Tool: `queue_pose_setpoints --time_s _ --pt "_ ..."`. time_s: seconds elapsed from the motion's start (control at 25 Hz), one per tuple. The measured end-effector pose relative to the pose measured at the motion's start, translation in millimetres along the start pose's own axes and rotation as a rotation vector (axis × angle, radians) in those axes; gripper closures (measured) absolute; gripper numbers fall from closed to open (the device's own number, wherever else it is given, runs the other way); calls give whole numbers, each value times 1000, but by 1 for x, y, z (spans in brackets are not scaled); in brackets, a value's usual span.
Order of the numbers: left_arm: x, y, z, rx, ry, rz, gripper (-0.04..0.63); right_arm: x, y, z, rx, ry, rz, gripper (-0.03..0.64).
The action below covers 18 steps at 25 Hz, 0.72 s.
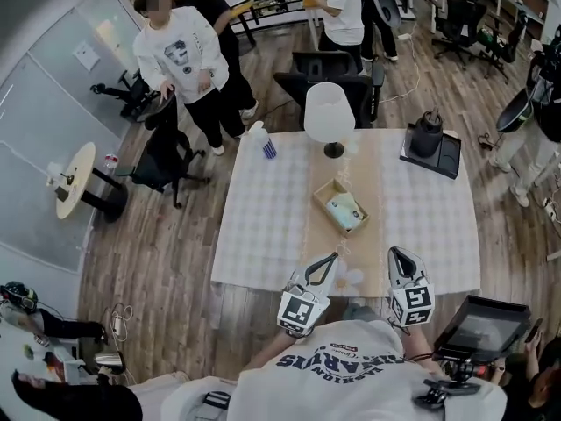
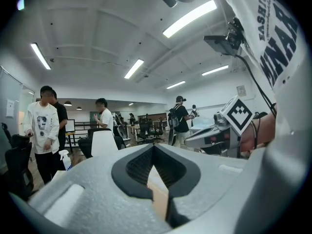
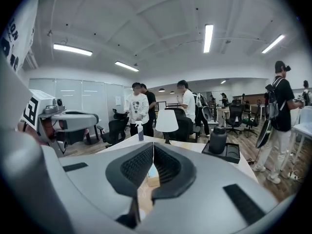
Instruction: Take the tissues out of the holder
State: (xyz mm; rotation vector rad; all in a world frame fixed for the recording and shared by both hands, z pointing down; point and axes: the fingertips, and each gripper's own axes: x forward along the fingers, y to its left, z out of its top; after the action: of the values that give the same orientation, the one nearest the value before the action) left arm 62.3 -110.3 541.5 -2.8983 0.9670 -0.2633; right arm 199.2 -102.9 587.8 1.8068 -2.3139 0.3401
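The left tool's point(image 2: 153, 149) own body hides nearly all of the desk point(image 2: 159, 198) ahead of it, leaving only a tan sliver in the slit below its tips. Ahead of the right tool point(image 3: 151, 146), the holder point(image 3: 153, 180) shows only as a thin slice through a similar slit. The tissues point(image 3: 153, 170) in it are too small to count.

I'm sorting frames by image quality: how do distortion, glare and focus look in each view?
Head view: strong fisheye curves the floor planks around the table; light is even. Left gripper view: ceiling strip lights are blown out, corners vignette black, the left gripper looms slightly soft up close. Right gripper view: same vignette and curved ceiling; the lamp is sharp.
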Motion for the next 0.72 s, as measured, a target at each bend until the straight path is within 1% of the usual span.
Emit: queue_pose_setpoints --time_s 0.12,0.28,0.4,0.52,0.6,0.72 --pt "15 12 7 -8 4 24 591 20 -15 12 -15 -10 13 607" --pt "28 22 5 -20 29 42 591 43 -32 9 -22 1 19 607" --pt "31 26 1 -8 52 28 591 53 -37 4 -12 3 10 607" --pt "34 35 5 11 54 19 591 63 -40 7 -30 3 3 607" --pt "37 43 9 18 48 21 591 68 -45 13 -56 -4 -9 607" --pt "46 53 12 29 32 12 591 68 -58 31 -51 -47 -52 607"
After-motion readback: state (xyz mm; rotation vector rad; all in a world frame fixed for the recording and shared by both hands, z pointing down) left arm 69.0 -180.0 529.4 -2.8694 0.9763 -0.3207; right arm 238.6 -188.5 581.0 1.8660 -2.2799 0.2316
